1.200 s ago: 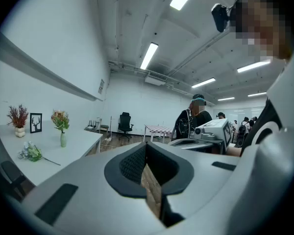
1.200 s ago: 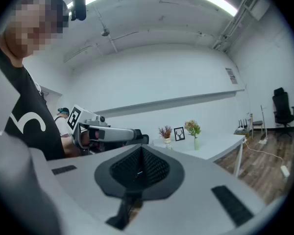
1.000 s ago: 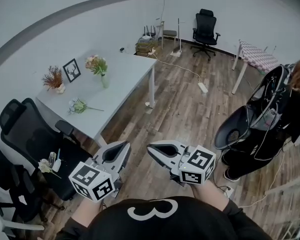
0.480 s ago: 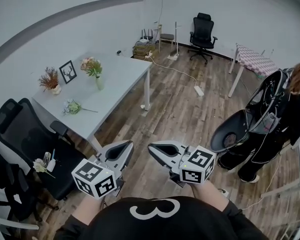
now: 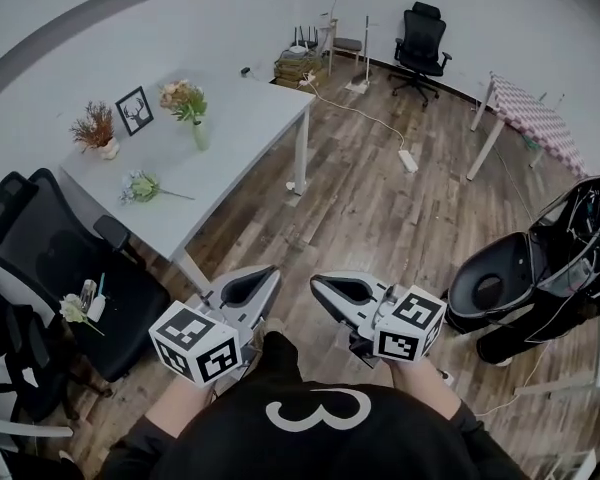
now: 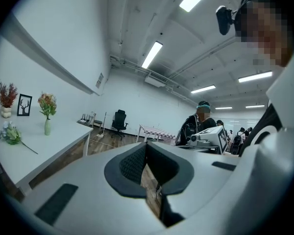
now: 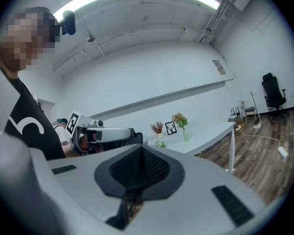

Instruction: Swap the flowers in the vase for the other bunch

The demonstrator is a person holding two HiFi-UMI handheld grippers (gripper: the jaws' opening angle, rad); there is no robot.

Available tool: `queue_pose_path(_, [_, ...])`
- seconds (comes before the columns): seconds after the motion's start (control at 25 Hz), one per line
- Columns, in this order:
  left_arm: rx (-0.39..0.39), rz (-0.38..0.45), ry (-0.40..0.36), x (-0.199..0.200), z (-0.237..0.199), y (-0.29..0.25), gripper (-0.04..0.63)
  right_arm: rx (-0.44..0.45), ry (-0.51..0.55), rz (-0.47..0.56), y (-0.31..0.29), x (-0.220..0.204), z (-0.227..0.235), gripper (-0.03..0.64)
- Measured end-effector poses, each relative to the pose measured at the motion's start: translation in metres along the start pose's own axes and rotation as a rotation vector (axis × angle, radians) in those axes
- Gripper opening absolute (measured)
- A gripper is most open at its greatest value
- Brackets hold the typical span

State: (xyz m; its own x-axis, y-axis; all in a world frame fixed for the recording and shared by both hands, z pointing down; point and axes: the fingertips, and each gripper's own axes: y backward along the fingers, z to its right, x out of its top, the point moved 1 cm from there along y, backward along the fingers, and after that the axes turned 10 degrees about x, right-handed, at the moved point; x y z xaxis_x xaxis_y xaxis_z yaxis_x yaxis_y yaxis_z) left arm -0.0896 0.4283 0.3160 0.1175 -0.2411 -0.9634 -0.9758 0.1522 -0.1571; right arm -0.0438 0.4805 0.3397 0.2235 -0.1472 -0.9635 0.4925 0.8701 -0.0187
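On the white table (image 5: 250,128) at the upper left of the head view stands a pale green vase (image 5: 199,134) holding pink and green flowers (image 5: 183,98). The other bunch (image 5: 140,186) lies flat on the table nearer its front end. My left gripper (image 5: 248,286) and right gripper (image 5: 338,290) hover side by side over the wooden floor, close to my body and far from the table. Both are shut with nothing between the jaws. The left gripper view shows the vase (image 6: 47,126) and the lying bunch (image 6: 10,133) at far left. In the right gripper view, the vase (image 7: 185,134) is small at centre.
A dried plant in a pot (image 5: 97,128) and a picture frame (image 5: 134,110) stand at the table's back. A black office chair (image 5: 50,258) sits at the table's near end, with a flower and a bottle on it. A black stroller (image 5: 540,278) stands at right. A power strip (image 5: 408,160) lies on the floor.
Both grippers have sunk a little and sit closer to my body, still shut. The head view has shifted, and the person beside the stroller has passed out of it.
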Motion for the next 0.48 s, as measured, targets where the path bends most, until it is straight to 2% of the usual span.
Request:
queue_pose_path(0.24, [0.014, -0.005, 0.053, 0.006, -0.070, -0.054, 0.011, -0.022, -0.033, -0.020, -0.037, 0.005, 0.076, 0.008])
queue_pose_path(0.48, [0.050, -0.042, 0.105, 0.029, -0.176, -0.122, 0.011, 0.014, -0.073, -0.066, -0.114, 0.024, 0.174, 0.008])
